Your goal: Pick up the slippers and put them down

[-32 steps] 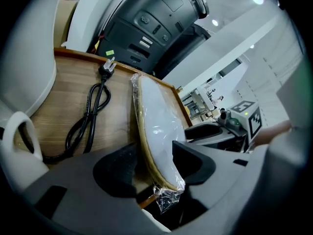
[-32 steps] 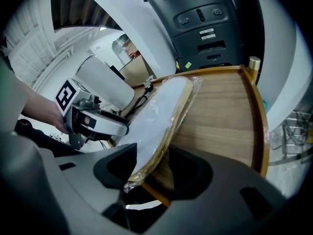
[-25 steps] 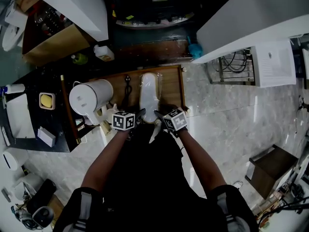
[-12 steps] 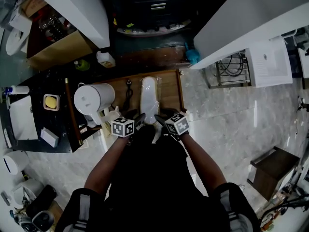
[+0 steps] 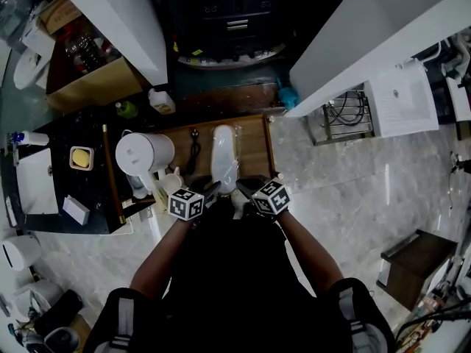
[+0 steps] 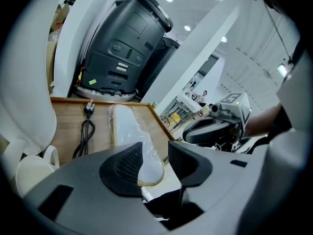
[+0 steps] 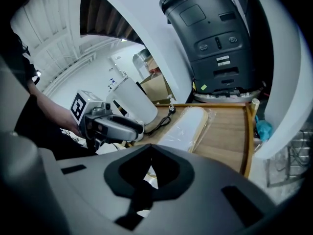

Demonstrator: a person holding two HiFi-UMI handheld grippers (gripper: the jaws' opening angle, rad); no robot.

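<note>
A white slipper (image 5: 223, 153) in clear plastic wrap lies lengthwise on a wooden tray (image 5: 254, 149). It shows too in the left gripper view (image 6: 129, 131) and the right gripper view (image 7: 186, 126). Both grippers hover at its near end. My left gripper (image 5: 210, 191) (image 6: 155, 160) has its jaws apart and closing; the slipper's near tip shows beyond the gap, and the pads do not press it. My right gripper (image 5: 243, 186) (image 7: 150, 173) is shut with nothing seen between its pads. Each gripper appears in the other's view, the right gripper (image 6: 215, 126) and the left gripper (image 7: 117, 126).
A white kettle (image 5: 143, 153) and a white cup (image 5: 171, 182) stand left of the tray, a black power cord (image 5: 194, 144) lies on it. A dark machine (image 5: 228, 20) stands beyond. A black counter (image 5: 51, 182) with small items is at the left; marble floor lies to the right.
Both grippers have risen and drawn back slightly from the slipper's near end. The right jaws have closed. The slipper stays on the tray.
</note>
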